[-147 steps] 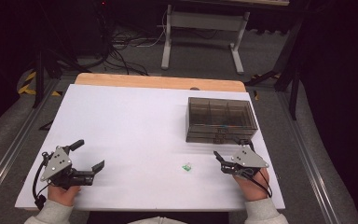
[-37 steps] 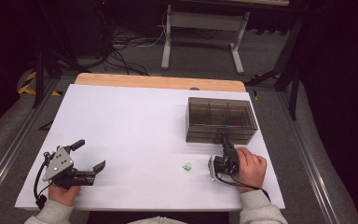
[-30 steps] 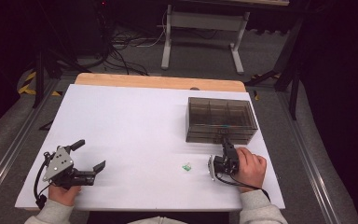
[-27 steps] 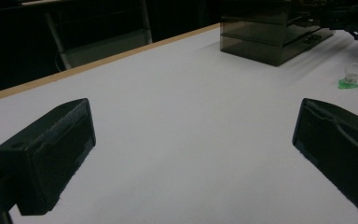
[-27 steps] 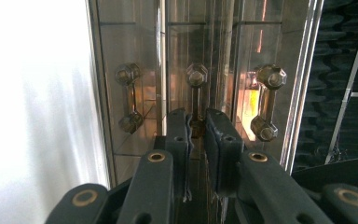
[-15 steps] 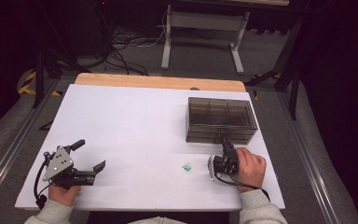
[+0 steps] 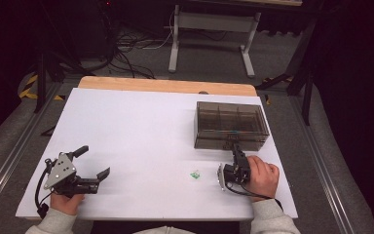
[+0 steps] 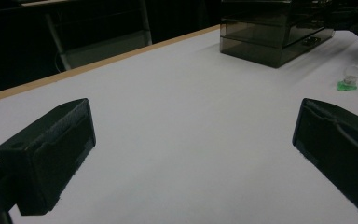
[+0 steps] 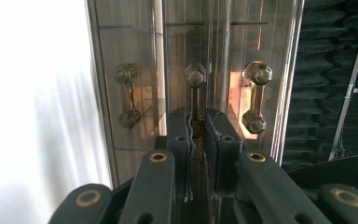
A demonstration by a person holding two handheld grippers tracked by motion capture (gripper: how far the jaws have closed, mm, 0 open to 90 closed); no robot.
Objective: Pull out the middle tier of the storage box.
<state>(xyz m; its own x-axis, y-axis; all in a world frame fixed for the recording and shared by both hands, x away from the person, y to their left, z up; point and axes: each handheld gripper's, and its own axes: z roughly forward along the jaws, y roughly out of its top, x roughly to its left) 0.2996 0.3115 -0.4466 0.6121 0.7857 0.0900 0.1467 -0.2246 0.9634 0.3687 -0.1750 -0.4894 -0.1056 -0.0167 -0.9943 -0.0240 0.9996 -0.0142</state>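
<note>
A smoky see-through drawer box (image 7: pixel 230 126) stands at the right of the white table (image 7: pixel 141 126). My right gripper (image 7: pixel 234 150) is rolled on its side at the box's front edge. In the right gripper view my right gripper (image 9: pixel 197 122) is shut on the middle drawer handle (image 9: pixel 195 86), with a handle (image 9: pixel 127 95) to its left and another (image 9: pixel 256 95) to its right. My left gripper (image 7: pixel 93 161) rests open near the front left, with nothing between its pads (image 8: pixel 56 149). A small green and clear piece (image 7: pixel 195 173) lies between the two hands, also seen as the piece (image 8: pixel 349 79) in the left gripper view.
The box (image 8: pixel 275 35) has several compartments. The wooden strip (image 7: pixel 165 86) marks the table's far edge. Beyond it are a desk frame (image 7: pixel 209 29) and cables on the floor. Wide bare table lies between the left gripper and the box.
Since the oldest frame the right hand has rolled over and moved its gripper from the table's front up to the box front. Over the last second nothing has moved.
</note>
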